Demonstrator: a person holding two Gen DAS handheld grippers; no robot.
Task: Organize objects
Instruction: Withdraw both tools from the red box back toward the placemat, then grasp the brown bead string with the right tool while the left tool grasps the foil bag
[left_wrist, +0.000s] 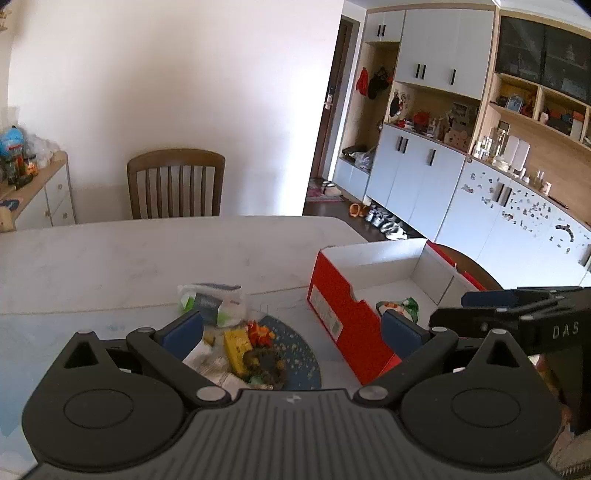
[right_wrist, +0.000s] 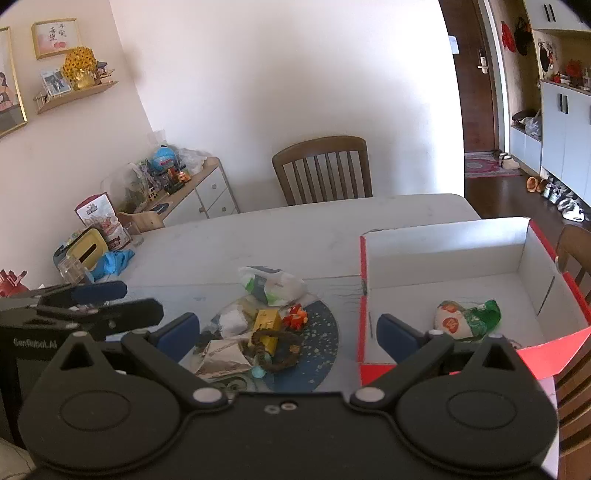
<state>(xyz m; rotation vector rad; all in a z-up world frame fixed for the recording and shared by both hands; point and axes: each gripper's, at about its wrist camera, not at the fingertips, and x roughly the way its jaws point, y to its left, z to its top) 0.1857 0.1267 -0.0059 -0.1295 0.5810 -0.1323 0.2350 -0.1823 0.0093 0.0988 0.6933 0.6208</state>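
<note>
Left gripper (left_wrist: 291, 334): black, blue-padded, jaws spread wide with nothing between the pads; it hangs above the near edge of the table.
Right gripper (right_wrist: 286, 338): same build, jaws spread wide and empty, held beside the left one (each shows at the edge of the other's view).
Pile of small objects (right_wrist: 258, 328): just ahead of both grippers on a dark blue speckled round mat (right_wrist: 317, 332); it includes a yellow block, an orange-red toy, a foil pouch and a brown ring-shaped item, all touching.
White-and-green plastic packet (right_wrist: 273, 282): at the far edge of the pile.
Red cardboard box with white inside (right_wrist: 443, 251): right of the mat, open-topped.
White, red and green soft pouch (right_wrist: 467, 317): lying inside the box, near its front wall.
Pale marble-look table (right_wrist: 295, 232): carries everything.
Brown wooden chair (right_wrist: 323, 170): at the far side.
</note>
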